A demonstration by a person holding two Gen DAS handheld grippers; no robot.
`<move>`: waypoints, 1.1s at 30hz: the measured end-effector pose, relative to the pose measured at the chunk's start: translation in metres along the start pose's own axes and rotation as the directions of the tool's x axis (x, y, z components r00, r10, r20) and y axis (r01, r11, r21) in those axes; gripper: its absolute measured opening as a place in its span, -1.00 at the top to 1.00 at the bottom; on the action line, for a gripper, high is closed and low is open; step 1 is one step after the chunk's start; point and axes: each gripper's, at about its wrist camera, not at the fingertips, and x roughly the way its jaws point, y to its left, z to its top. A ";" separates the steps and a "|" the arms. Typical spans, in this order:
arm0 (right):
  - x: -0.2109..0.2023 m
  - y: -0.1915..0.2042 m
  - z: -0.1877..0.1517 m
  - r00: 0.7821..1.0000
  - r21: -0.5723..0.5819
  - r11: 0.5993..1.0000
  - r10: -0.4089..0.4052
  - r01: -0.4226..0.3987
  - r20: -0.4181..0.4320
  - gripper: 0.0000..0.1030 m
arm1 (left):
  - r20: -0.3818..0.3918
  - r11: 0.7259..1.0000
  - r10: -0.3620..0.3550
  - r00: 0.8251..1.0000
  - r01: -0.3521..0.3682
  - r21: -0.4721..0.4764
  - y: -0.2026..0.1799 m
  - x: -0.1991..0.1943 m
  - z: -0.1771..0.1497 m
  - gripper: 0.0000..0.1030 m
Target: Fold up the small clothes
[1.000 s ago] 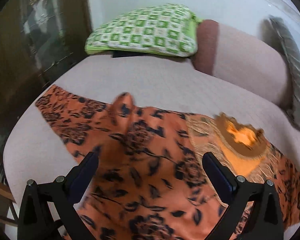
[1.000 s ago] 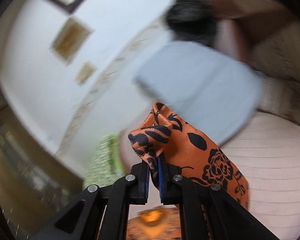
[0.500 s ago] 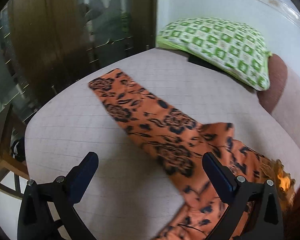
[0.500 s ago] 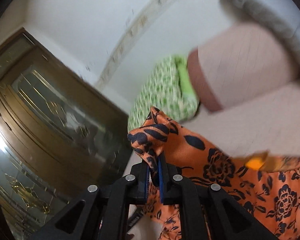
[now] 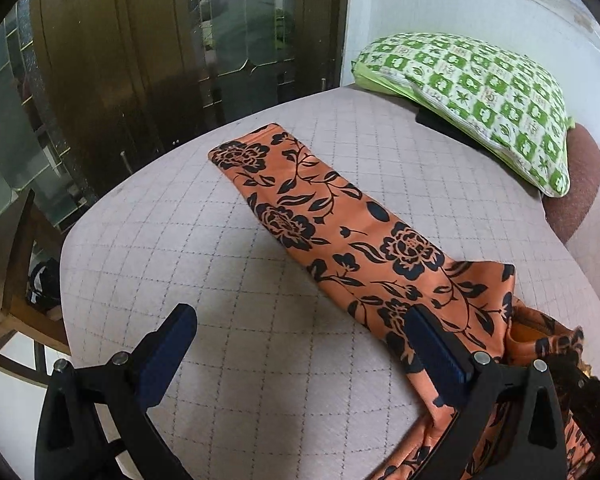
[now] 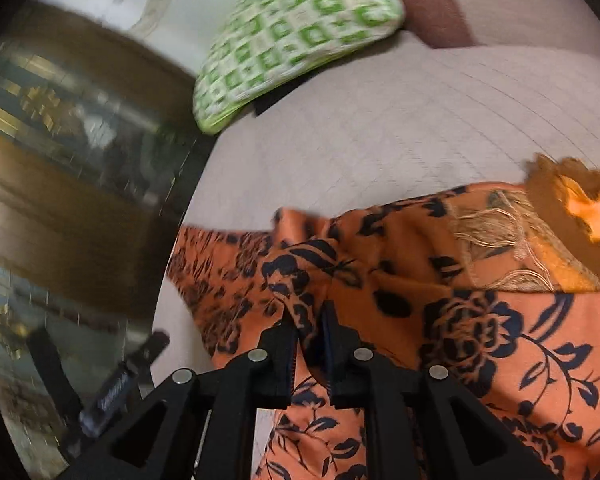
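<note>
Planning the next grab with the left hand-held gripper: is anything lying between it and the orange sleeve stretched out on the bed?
Nothing visible does. The left hand-held gripper is open over bare quilted bedcover, and the orange floral sleeve lies flat just ahead, already beside its right finger. The green checked pillow sits well behind the sleeve.

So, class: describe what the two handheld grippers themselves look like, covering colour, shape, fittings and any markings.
Both look alike. The left gripper has a matte black frame with triangular cut-outs, round silver screw heads, and flat dark blue rectangular finger pads. The right gripper shows the same black frame and silver screws, with blue edging on its pads. No cables, sleeves or markings are visible on either.
</note>
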 end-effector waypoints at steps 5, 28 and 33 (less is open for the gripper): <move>-0.036 0.017 -0.009 0.997 -0.118 0.990 0.078 -0.076 0.010 0.44 | -0.008 1.000 0.002 1.000 -0.002 -0.021 0.003 0.000 0.001 -1.00; 0.022 -0.023 -0.064 0.997 -0.051 0.996 -0.072 0.073 0.004 -0.03 | -0.225 0.984 -0.101 0.969 0.064 -0.165 0.036 0.050 0.007 -1.00; -0.019 -0.035 -0.082 0.991 -0.042 0.998 0.052 -0.047 0.123 -0.03 | -0.252 0.949 -0.163 0.954 0.081 -0.305 0.072 0.076 0.014 -1.00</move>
